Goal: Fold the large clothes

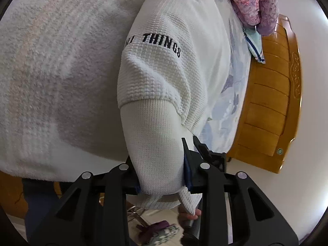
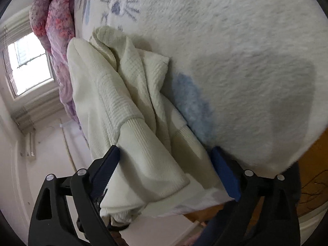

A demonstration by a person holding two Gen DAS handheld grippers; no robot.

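A white waffle-knit sweater (image 1: 174,47) is seen lying on a bed covered by a fluffy white blanket (image 1: 51,61). In the left wrist view, its ribbed cuff (image 1: 155,147) is pinched between the fingers of the left gripper (image 1: 162,182), which are drawn in narrowly on the fabric, the pads pressing it from both sides. The sleeve's long axis runs from the lower centre of the frame up toward the top, where black lettering is read across the knit.

In the right wrist view, the sweater (image 2: 127,94) is bunched, its long axis running from the lower centre toward the upper left. The fingers of the right gripper (image 2: 166,172) are spread wide; a ribbed hem fold lies between them, and the blue pads are not pressed on it, though the left finger is just beside the cloth.

A pink and purple quilt (image 1: 254,2) is heaped at the upper right of the left view, beside an orange wooden headboard (image 1: 274,102). A window (image 2: 28,61) is shown at the left of the right view, with pale walls around it.
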